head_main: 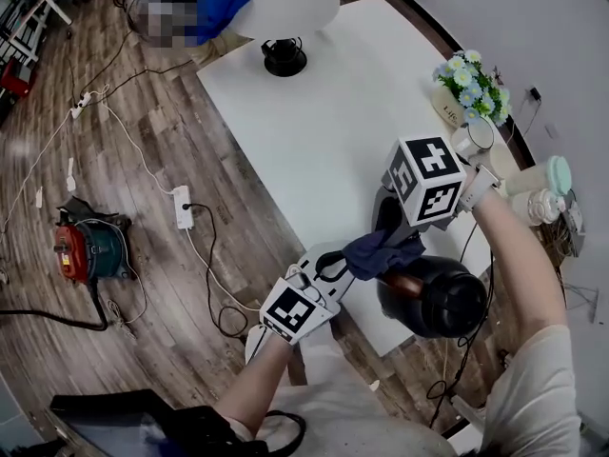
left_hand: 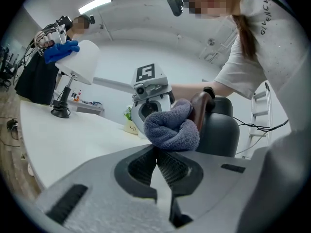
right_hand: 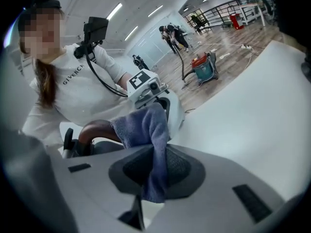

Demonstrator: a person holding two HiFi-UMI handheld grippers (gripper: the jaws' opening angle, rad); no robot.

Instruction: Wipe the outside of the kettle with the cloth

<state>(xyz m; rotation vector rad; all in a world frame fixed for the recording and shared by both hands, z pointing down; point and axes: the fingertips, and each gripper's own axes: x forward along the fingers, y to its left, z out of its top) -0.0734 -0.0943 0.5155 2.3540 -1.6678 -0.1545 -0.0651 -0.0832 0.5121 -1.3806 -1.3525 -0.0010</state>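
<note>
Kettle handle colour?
The handle is reddish brown, on a black kettle; best in the left gripper view.

On the head view, the cloth (head_main: 381,250) covers part of the kettle (head_main: 442,298) handle, and cube and cloth hide my right gripper's (head_main: 388,234) jaws. The lamp (head_main: 285,8) shade is cut by the top edge. In the left gripper view, I can't tell whether the left gripper (left_hand: 156,149) nips the cloth or only touches it.
</note>
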